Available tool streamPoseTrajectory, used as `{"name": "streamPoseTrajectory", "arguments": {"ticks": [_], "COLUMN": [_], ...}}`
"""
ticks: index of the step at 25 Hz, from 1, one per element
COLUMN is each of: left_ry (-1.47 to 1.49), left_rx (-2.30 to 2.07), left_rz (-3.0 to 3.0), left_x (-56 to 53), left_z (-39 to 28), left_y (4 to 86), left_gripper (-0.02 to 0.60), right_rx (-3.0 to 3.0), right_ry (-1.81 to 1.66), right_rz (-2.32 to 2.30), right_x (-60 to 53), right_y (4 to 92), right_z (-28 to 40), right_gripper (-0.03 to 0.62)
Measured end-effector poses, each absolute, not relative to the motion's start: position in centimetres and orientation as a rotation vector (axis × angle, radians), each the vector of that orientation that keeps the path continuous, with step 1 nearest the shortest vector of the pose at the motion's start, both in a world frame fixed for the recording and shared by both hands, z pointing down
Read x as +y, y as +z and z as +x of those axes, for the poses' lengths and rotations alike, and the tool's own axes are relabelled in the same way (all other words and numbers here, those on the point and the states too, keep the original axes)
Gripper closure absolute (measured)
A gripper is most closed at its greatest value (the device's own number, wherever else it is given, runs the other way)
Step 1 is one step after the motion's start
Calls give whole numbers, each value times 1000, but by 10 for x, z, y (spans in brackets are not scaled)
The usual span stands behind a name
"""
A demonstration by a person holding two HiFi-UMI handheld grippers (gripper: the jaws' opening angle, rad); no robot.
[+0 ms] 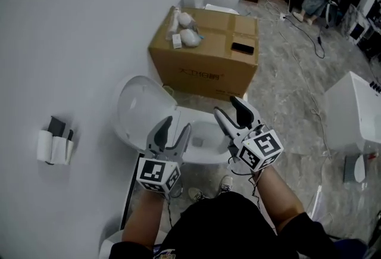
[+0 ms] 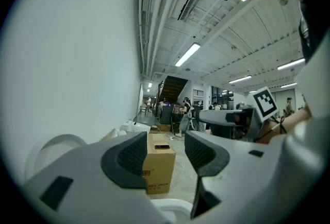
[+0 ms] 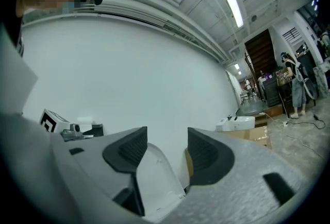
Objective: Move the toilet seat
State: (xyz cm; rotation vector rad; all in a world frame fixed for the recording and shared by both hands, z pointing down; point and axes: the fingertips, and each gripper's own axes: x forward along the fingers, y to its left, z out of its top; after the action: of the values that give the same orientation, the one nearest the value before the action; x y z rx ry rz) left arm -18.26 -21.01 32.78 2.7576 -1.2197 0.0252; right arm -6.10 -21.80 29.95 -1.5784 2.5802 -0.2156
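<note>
The toilet seat (image 1: 138,110) stands raised, ahead and to the left of your left gripper (image 1: 174,128). Its oval rises from the hinge with the long axis upright, tipped back toward the wall (image 1: 59,43). Its hollow inner face is turned out over the bowl (image 1: 208,159), toward your right gripper (image 1: 230,108). You cannot tell a separate ring from the lid here; it reads as one smooth, glossy white shell.

Your left gripper hovers over the near left side of the bowl's rim. Its jaws are well apart and have hold of nothing. Between them you see only the cardboard box (image 1: 202,67) far beyond.

Your right gripper is over the bowl's right side and points across at the raised seat. Its jaws are spread wide and also empty. The seat's white edge shows in the gap between them, but the pads do not touch it.

The bowl's long axis runs from the wall out to the right, crosswise under both grippers.

To the left of the left gripper, the wall closes off all room behind the seat, and a paper holder (image 1: 53,146) hangs on it, well to the left. Ahead of both grippers the box sits close to the bowl, with a dark phone (image 1: 242,47) lying on top. To the right of the right gripper the marbled floor (image 1: 286,85) lies open as far as a white cabinet (image 1: 351,109).
</note>
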Motion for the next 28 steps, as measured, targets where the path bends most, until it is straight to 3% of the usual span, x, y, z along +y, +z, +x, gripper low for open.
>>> {"name": "streamPoseTrajectory", "arguments": {"ticks": [14,28], "left_ry": [236,390], "left_rx": [-1115,-947], "left_rz": [2687,2718], "left_x": [-205,-207], "left_z": [-66,-2], "left_y": [389,463], "left_gripper": [374,374], "right_rx": [2534,2493], "right_ry": [-406,-601], "right_rz": [-1597,-1654], "right_x": [-216,-205], "right_y": [361,468], "right_z": [43,81], "right_gripper": [344,312]}}
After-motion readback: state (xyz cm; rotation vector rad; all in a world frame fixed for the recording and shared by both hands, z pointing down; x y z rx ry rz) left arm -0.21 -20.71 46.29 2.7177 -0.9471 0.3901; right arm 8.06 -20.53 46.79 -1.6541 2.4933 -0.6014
